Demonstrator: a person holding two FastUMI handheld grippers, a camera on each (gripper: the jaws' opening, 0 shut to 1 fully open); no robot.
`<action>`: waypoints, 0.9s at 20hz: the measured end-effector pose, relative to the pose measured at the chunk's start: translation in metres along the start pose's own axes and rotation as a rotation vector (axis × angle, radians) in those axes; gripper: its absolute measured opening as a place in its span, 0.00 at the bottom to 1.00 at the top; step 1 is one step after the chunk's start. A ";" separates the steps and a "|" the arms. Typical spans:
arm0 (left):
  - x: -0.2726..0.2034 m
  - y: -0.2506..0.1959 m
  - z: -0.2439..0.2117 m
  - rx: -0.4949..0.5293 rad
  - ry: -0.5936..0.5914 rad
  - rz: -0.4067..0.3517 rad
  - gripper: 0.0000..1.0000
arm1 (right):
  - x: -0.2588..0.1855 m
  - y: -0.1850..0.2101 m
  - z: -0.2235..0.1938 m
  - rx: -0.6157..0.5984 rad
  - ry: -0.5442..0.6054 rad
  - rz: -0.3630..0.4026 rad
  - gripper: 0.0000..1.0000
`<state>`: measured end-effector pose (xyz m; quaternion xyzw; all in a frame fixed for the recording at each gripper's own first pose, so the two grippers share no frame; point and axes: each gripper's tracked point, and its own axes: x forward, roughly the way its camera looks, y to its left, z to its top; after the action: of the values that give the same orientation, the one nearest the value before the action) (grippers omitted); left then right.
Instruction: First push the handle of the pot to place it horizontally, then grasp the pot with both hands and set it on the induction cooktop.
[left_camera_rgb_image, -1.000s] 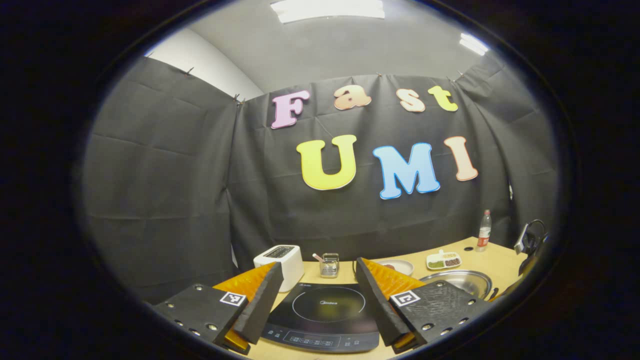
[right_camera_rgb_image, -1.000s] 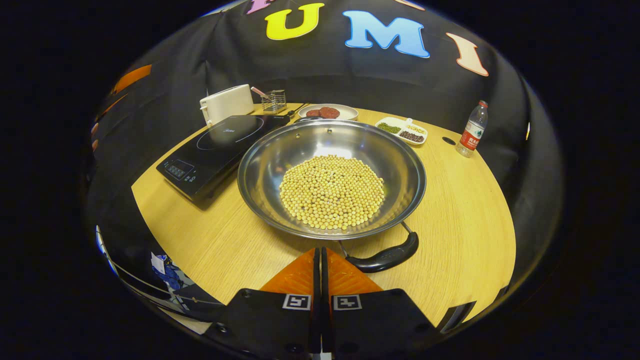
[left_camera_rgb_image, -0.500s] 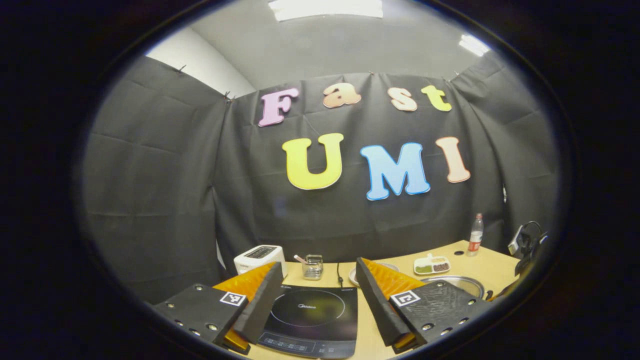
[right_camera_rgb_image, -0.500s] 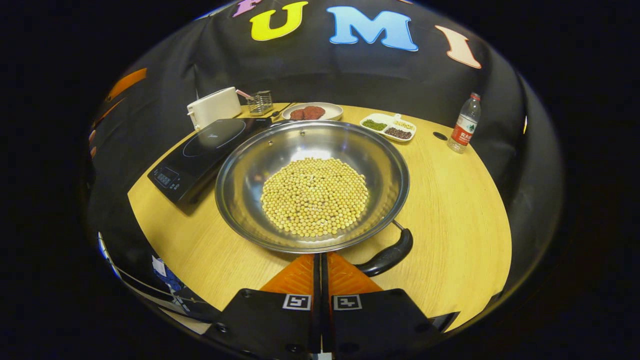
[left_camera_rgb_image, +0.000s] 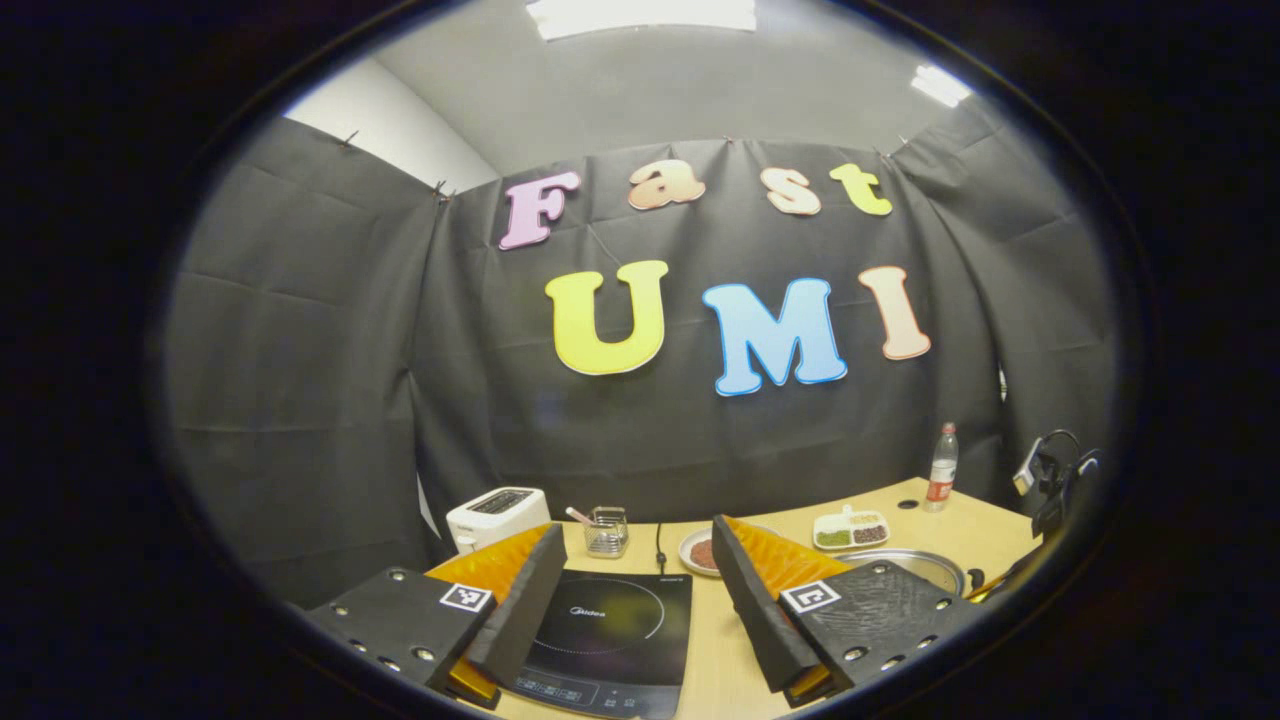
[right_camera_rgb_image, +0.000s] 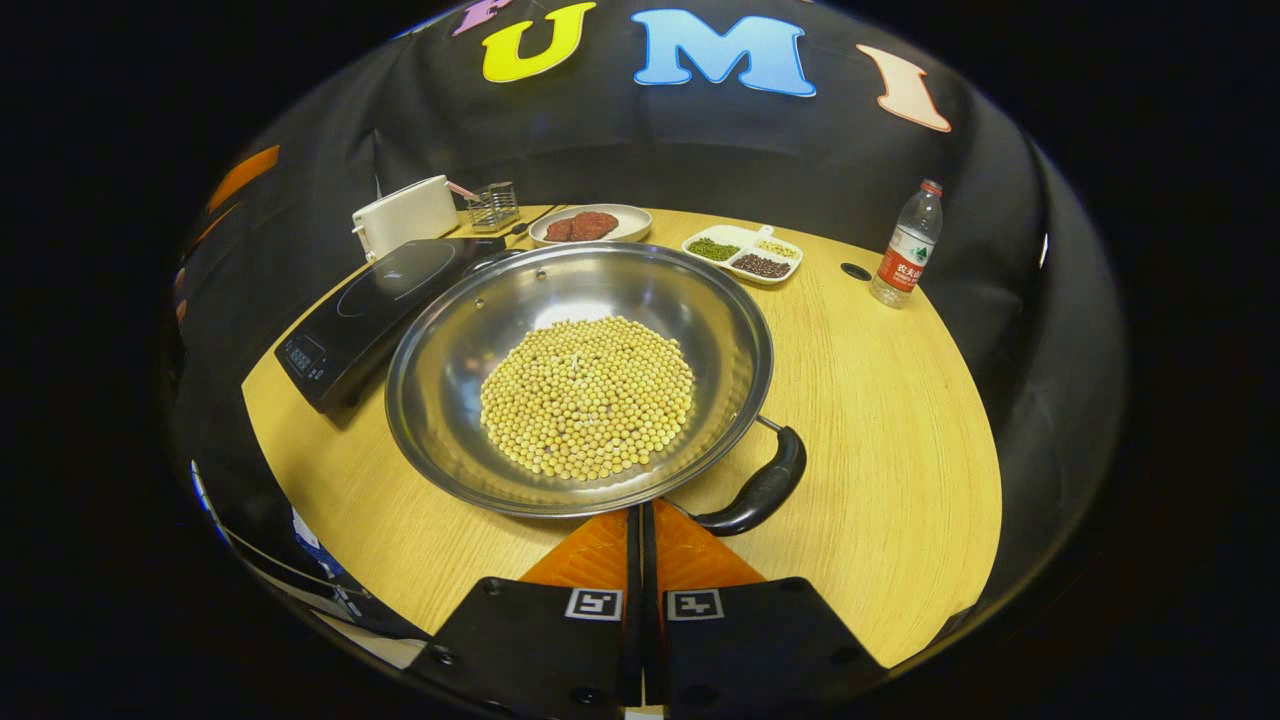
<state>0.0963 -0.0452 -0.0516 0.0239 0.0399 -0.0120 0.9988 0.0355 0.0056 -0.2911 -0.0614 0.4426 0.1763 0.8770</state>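
Your right gripper (right_camera_rgb_image: 641, 520) has its fingers pressed together with nothing between them, tips right at the near rim of the pot (right_camera_rgb_image: 578, 378), just beside its black handle (right_camera_rgb_image: 755, 490). The pot's full of yellow beans (right_camera_rgb_image: 587, 396) and sits on the wooden table (right_camera_rgb_image: 880, 400), touching the induction cooktop (right_camera_rgb_image: 370, 300) on its left. Your left gripper (left_camera_rgb_image: 632, 570) is held up with fingers spread wide and empty, the cooktop below and between them, toaster (left_camera_rgb_image: 495, 515) farther back.

Silver pot (right_camera_rgb_image: 440, 330) of pale yellow beans (right_camera_rgb_image: 587, 395), black handle (right_camera_rgb_image: 757, 493); black cooktop (right_camera_rgb_image: 375, 305); light wood-grain table (right_camera_rgb_image: 890, 420); white toaster (right_camera_rgb_image: 405, 215)
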 end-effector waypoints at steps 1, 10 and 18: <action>0.001 -0.003 0.000 0.002 0.002 0.000 0.87 | 0.002 -0.005 0.001 0.000 0.002 -0.003 0.02; 0.005 -0.020 -0.009 0.020 0.029 0.027 0.87 | 0.017 -0.036 0.011 0.013 0.011 -0.002 0.02; 0.007 -0.026 -0.020 0.010 0.055 0.058 0.89 | 0.032 -0.060 0.029 0.008 0.001 -0.030 0.02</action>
<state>0.1006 -0.0707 -0.0733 0.0306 0.0668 0.0176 0.9971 0.0966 -0.0344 -0.3023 -0.0647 0.4430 0.1616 0.8795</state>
